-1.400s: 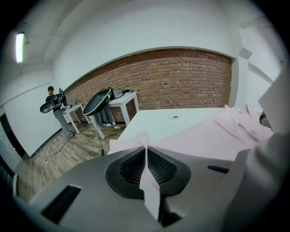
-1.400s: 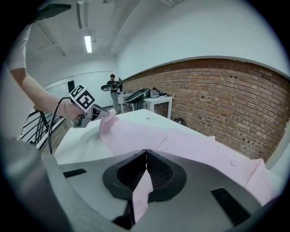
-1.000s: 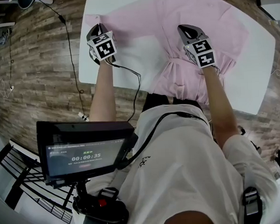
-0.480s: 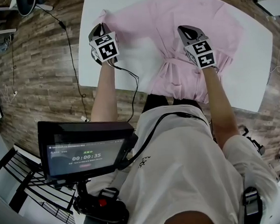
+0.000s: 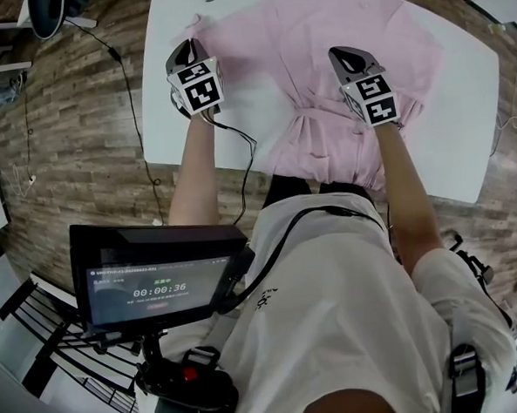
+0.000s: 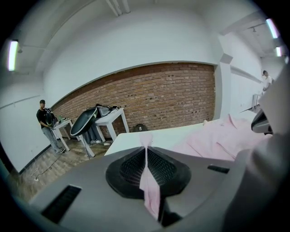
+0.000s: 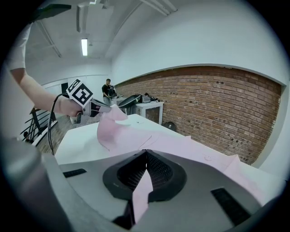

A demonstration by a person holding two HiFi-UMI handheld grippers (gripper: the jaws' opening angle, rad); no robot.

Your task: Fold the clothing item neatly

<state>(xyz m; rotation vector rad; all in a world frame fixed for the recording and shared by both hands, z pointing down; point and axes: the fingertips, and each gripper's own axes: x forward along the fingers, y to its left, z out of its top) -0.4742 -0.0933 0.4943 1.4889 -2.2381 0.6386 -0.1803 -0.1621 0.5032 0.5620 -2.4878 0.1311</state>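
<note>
The left gripper [image 5: 183, 50], at the upper left of the head view, is clenched on a thin pinch of the pink shirt [image 5: 318, 40]; its own view shows the cloth squeezed flat between the closed jaws and hanging out below them. That corner is lifted off the white table [image 5: 463, 128], and a strip of bare tabletop shows between it and the shirt's body. The rest of the shirt lies spread across the upper middle of the frame, with its lower part bunched and draped over the near table edge towards the person. Right of centre, the right gripper [image 5: 344, 55] is also clamped on pink fabric, a fold of it caught between its shut jaws. Both holds look thin, so a sharp pull could slide the cloth out of either one. Because the hem hangs off the near edge, its weight could drag the shirt crooked as the fold is carried across. The gathered cloth under the right gripper could also set a crease into the fold. Compared with a second ago, the left gripper sits a little further right and higher in the frame, and the shirt corner has come with it. The right gripper has barely shifted.
</note>
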